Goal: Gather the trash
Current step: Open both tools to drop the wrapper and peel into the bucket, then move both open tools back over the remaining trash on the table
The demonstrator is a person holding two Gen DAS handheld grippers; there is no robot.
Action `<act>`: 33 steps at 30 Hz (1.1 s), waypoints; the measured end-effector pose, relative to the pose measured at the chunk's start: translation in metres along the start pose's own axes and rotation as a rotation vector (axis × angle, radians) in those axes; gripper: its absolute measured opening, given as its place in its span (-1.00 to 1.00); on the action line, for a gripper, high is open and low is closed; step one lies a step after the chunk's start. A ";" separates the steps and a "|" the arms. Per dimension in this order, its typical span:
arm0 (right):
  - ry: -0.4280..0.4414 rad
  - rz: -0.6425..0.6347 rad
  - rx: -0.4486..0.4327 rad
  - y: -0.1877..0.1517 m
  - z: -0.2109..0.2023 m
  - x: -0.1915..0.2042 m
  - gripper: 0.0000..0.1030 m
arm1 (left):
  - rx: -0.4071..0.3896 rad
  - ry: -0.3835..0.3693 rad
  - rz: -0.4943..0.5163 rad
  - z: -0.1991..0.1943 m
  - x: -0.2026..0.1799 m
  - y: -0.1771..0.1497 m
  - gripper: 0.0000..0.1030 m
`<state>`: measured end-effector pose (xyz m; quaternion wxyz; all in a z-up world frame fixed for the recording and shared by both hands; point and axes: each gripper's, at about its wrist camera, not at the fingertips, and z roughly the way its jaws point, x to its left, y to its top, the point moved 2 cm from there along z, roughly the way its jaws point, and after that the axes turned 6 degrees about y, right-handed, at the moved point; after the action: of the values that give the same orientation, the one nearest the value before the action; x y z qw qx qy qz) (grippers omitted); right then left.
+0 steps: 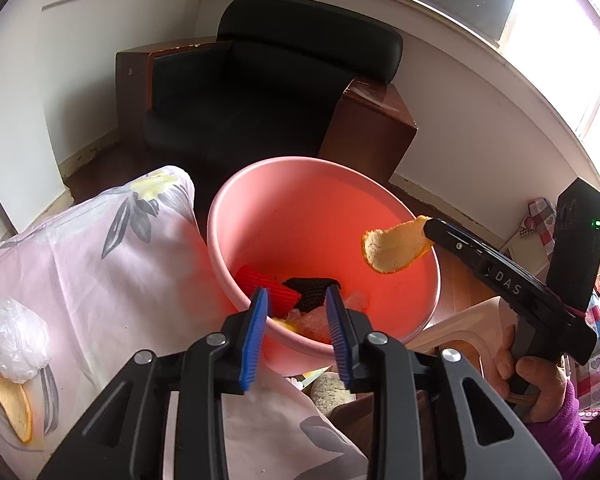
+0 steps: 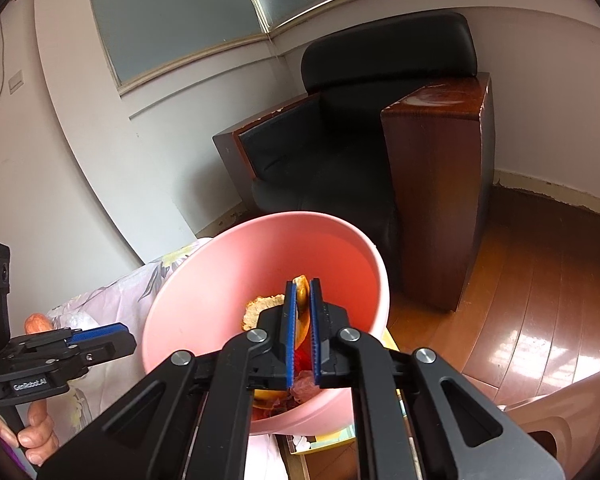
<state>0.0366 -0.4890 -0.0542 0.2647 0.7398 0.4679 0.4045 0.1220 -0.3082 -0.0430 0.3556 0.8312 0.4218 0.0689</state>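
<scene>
A pink basin [image 1: 220,216] [image 2: 180,292] holds trash: a red ridged piece [image 1: 266,286], a black piece [image 1: 312,286] and crumpled clear wrap. My left gripper [image 1: 297,292] [image 2: 128,338] hangs over the basin's near rim, its blue pads apart with nothing between them. My right gripper [image 2: 302,284] [image 1: 428,228] is shut on a curved piece of orange peel [image 2: 260,308] [image 1: 394,246], held above the inside of the basin. On the flowered cloth [image 1: 100,264] at the left lie a crumpled white plastic bag [image 1: 16,336] and another orange peel [image 1: 14,408].
A black armchair [image 1: 268,92] [image 2: 340,152] with wooden sides stands behind the basin. Glossy wood floor [image 2: 540,288] spreads to the right. A pale plastic stool [image 1: 460,328] sits below the right gripper. A hand in a purple sleeve [image 1: 556,420] holds the right tool.
</scene>
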 end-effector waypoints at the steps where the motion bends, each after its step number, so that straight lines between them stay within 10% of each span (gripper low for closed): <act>1: 0.000 0.003 0.003 0.000 0.001 0.000 -0.83 | -0.003 0.001 0.000 -0.001 0.000 0.000 -0.35; 9: 0.004 0.007 -0.015 -0.002 -0.004 0.004 -0.39 | -0.024 0.024 -0.006 -0.011 0.006 -0.003 -0.03; 33: 0.122 -0.039 0.000 -0.026 -0.042 0.069 -0.38 | -0.082 0.154 -0.116 -0.072 0.071 -0.034 -0.02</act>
<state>0.0050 -0.4149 -0.0278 0.2436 0.7046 0.4974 0.4437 0.1146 -0.2029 -0.0251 0.3594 0.7824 0.4921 0.1289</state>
